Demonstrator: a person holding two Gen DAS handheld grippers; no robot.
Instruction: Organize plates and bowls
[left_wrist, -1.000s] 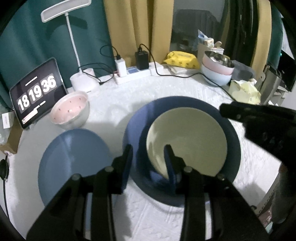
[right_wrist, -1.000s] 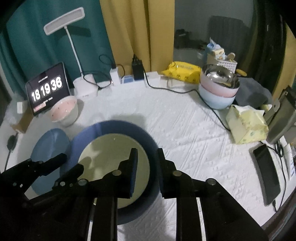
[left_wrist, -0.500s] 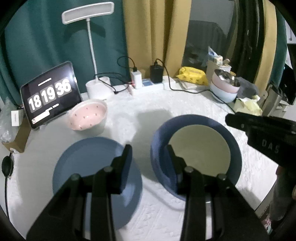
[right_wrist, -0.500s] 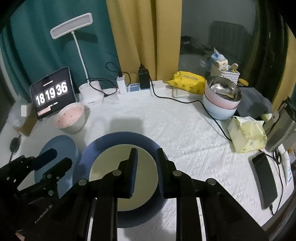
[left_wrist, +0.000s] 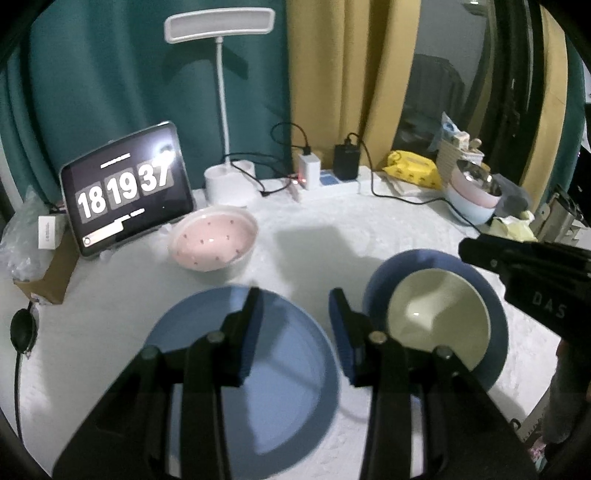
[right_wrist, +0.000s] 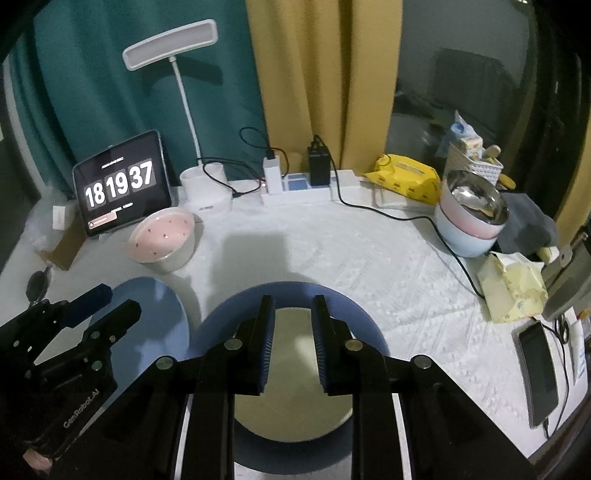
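Both hand-held grippers empty, between picks. Left hand-held gripper (left_wrist: 293, 306) hung jaws apart over the light-blue plate (left_wrist: 280, 391), just left of the dark-blue plate (left_wrist: 496, 332), holding nothing. Right hand-held gripper (right_wrist: 292, 317) hung narrowly parted, also empty, over the cream bowl (left_wrist: 439, 317) sitting in the dark-blue plate on the surface (right_wrist: 332, 251). Pink bowl (left_wrist: 214, 242) behind-left of it. Likely next: grasp the light-blue plate's rim, or fetch the pink bowl for stacking.

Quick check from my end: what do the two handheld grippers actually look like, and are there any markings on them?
Both are matte black linkage frames with silver pivot rivets and two flat fingers lined with ribbed blue pads. The left gripper reads "GenRobot.AI" in white on its body in the right wrist view. The right gripper shows pale letters "DAS" in the left wrist view. No cables or sleeves visible.
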